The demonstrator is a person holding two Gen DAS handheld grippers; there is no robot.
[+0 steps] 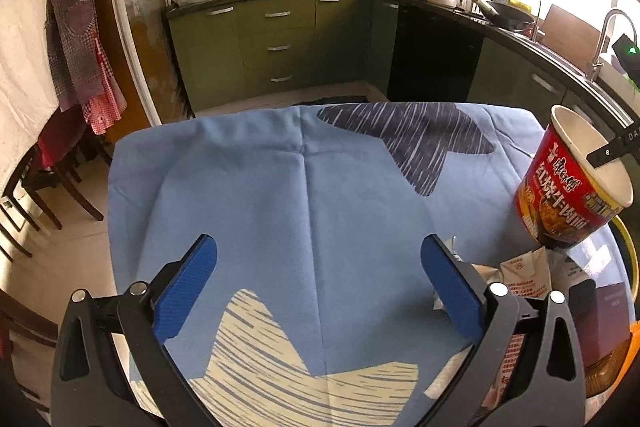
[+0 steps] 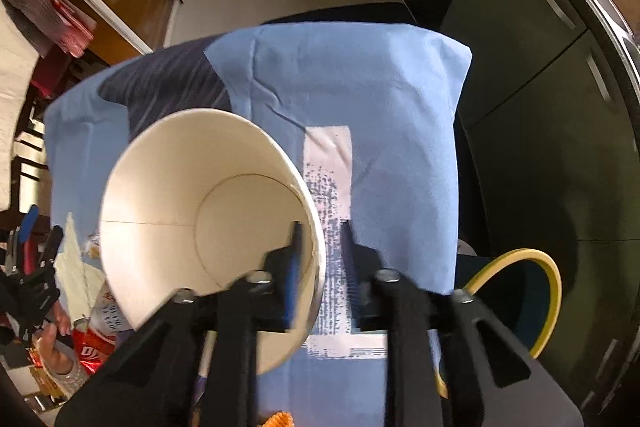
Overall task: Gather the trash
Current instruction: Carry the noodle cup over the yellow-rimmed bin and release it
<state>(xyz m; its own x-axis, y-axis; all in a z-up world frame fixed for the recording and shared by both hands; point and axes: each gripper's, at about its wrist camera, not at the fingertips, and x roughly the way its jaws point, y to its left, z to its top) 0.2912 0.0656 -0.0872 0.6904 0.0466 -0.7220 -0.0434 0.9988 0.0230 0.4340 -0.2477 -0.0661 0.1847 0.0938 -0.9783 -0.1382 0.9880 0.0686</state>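
Noodle cup (image 2: 192, 211) clamped by its rim wall in right tongs (image 2: 318, 267), lifted and tilted above blue-clothed desk (image 1: 280, 187). Left tongs (image 1: 320, 291) spread wide, empty, left of cup. Best kept pinched firmly, carried toward yellow-rimmed bin (image 2: 548, 303) right of cup, released only over its mouth.

The left wrist camera sits low and close over the blue cloth (image 1: 320, 187) and looks across it at the kitchen cupboards (image 1: 276, 39) at the top of the frame. The right wrist camera looks almost straight down, a bit blurry. Both see the noodle cup (image 1: 572, 183) and the cloth.
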